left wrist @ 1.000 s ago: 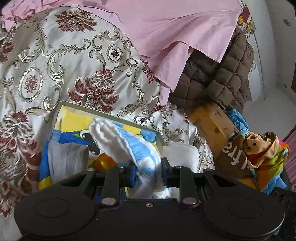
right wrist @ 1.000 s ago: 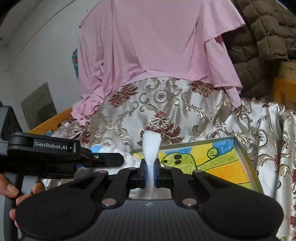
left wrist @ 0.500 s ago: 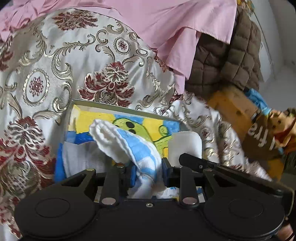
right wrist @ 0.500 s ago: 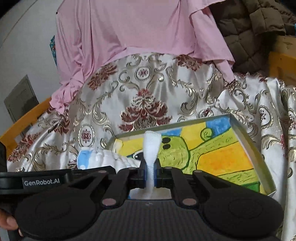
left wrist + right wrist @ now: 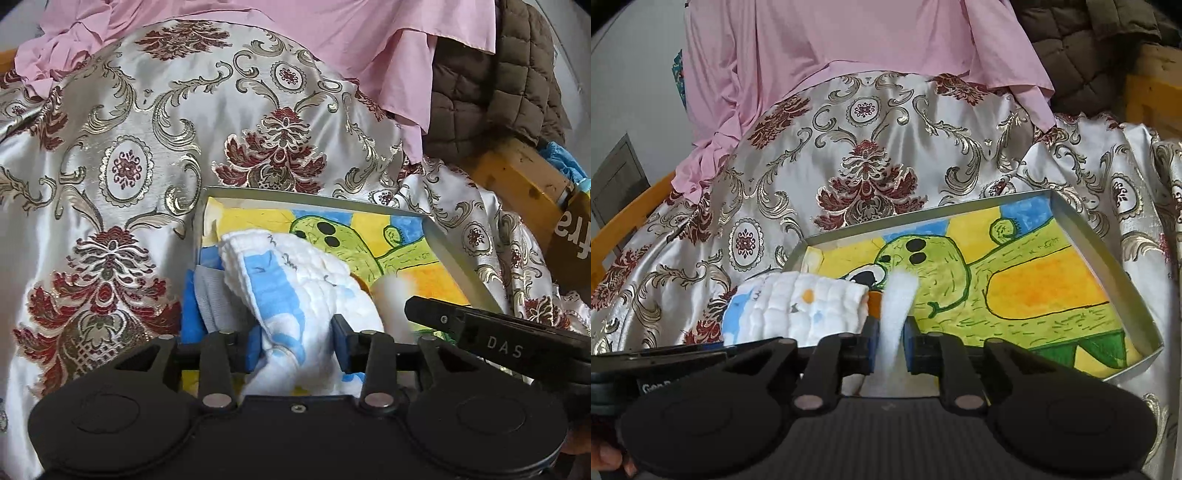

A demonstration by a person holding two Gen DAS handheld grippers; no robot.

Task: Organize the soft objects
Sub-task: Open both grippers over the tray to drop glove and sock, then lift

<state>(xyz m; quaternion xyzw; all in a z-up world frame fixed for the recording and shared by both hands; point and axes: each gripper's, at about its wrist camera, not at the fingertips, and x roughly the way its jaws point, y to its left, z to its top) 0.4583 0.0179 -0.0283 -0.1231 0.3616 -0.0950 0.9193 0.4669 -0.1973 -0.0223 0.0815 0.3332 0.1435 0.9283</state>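
I'm letting both sets of jaws open, the left gripper (image 5: 297, 345) around the quilted white-and-blue muslin cloth (image 5: 295, 280) and the right gripper (image 5: 890, 345) around the fluffy white fleece strip (image 5: 897, 306) (both limp, light, best pinched at a fold), over the shallow grey tray with a painted green-and-yellow bottom (image 5: 1067, 218).

Lettering we are reading on the gripper bodies and a brown bag

We are reading "DAS" in pale capitals on the black right gripper (image 5: 517, 343) as the left wrist view shows it; on the left gripper (image 5: 665, 373) in the right wrist view we are making out "Gen", the rest cut off. At the right edge, white letters, perhaps "fr", are showing on a brown bag (image 5: 570, 251).
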